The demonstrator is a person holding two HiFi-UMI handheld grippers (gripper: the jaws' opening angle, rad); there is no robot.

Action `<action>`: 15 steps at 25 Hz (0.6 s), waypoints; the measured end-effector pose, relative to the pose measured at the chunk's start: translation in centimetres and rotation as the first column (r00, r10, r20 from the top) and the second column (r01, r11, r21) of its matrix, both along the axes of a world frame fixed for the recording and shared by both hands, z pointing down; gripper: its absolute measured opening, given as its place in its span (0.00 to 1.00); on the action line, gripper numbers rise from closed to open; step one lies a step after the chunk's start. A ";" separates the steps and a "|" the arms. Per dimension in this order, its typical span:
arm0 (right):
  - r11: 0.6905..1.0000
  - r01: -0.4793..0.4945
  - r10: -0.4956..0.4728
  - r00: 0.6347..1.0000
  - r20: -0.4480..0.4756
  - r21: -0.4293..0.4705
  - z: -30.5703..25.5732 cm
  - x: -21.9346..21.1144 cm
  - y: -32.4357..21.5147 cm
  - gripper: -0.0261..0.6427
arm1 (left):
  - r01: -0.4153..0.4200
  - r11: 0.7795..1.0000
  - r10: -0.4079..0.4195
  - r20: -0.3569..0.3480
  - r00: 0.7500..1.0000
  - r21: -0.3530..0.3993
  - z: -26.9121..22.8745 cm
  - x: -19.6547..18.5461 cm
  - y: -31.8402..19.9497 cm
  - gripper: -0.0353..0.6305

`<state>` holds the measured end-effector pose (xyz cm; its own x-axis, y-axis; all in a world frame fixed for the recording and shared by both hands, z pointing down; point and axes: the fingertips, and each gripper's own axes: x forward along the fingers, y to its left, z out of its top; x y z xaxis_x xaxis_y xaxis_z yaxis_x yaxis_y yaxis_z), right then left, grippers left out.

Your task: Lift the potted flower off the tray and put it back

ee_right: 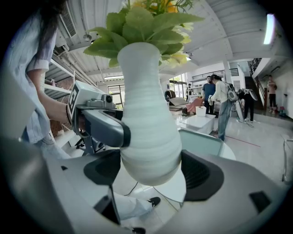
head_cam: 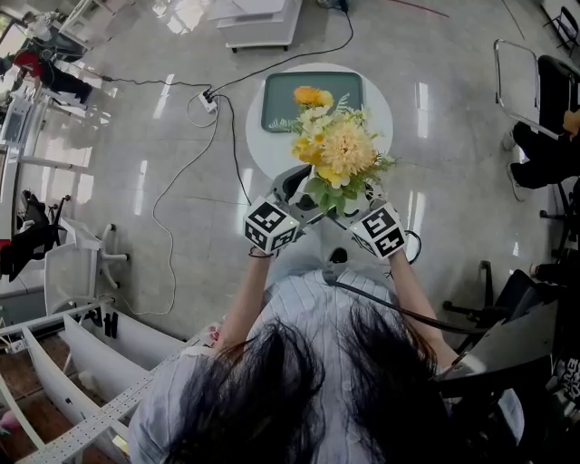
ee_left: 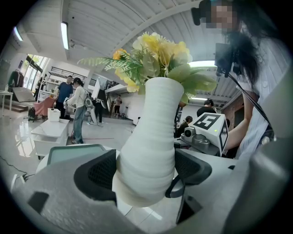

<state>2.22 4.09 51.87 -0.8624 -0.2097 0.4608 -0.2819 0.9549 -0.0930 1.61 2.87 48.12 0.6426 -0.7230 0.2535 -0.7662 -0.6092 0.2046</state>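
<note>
The potted flower (head_cam: 340, 149), yellow and cream blooms in a white ribbed vase (ee_left: 149, 141), hangs in the air between both grippers. It is off the green tray (head_cam: 281, 109), over the near edge of the round white table (head_cam: 381, 100). My left gripper (ee_left: 146, 171) is shut on the vase's lower body from one side. My right gripper (ee_right: 153, 171) is shut on the vase (ee_right: 149, 132) from the other side. The head view shows the left gripper (head_cam: 308, 195) and right gripper (head_cam: 358, 204) under the leaves, which hide the vase there. One orange bloom overlaps the tray's far part.
The tray (ee_right: 201, 141) lies on the table behind the vase. A power strip (head_cam: 208, 100) with cables lies on the floor to the left. A white cabinet (head_cam: 258, 23) stands beyond, a chair (head_cam: 544, 136) at the right. People (ee_left: 78, 109) stand far off.
</note>
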 end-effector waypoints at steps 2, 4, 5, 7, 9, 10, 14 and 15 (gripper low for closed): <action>1.000 -0.005 0.005 1.000 0.000 0.002 0.0 -0.2 -0.2 0.62 | -0.008 1.000 0.008 0.008 1.000 -0.001 0.0 -0.1 -0.2 0.64; 1.000 -0.013 0.013 1.000 -0.004 0.002 0.0 -0.5 -0.3 0.62 | -0.018 1.000 0.018 0.013 1.000 -0.005 0.0 -0.4 -0.3 0.64; 1.000 -0.018 0.018 1.000 -0.005 0.002 0.0 -0.6 -0.4 0.62 | -0.024 1.000 0.024 0.015 1.000 -0.007 0.0 -0.5 -0.4 0.64; 1.000 -0.030 0.030 1.000 -0.006 0.002 0.1 -0.6 -0.6 0.62 | -0.038 0.999 0.038 0.017 0.999 -0.013 0.1 -0.5 -0.7 0.64; 0.999 -0.047 0.047 0.999 -0.004 -0.001 0.3 -0.7 -1.4 0.62 | -0.056 0.998 0.056 0.023 0.998 -0.018 0.3 -0.5 -1.4 0.64; 0.998 -0.058 0.058 0.998 -0.002 -0.005 0.5 -0.7 -2.0 0.62 | -0.067 0.998 0.068 0.026 0.997 -0.020 0.5 -0.6 -2.0 0.64; 0.994 -0.101 0.101 0.995 0.000 -0.028 1.7 -1.7 -5.5 0.62 | -0.107 0.994 0.108 0.031 0.994 -0.029 1.6 -1.5 -5.7 0.64; 0.993 -0.110 0.110 0.994 0.000 -0.032 1.9 -2.0 -6.3 0.62 | -0.116 0.993 0.117 0.030 0.993 -0.030 1.8 -1.7 -6.5 0.64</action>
<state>0.25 -2.22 53.74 -0.8357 -0.2889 0.4670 -0.3851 0.9146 -0.1232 -0.08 -3.62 49.87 0.7135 -0.6359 0.2942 -0.6966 -0.6892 0.1997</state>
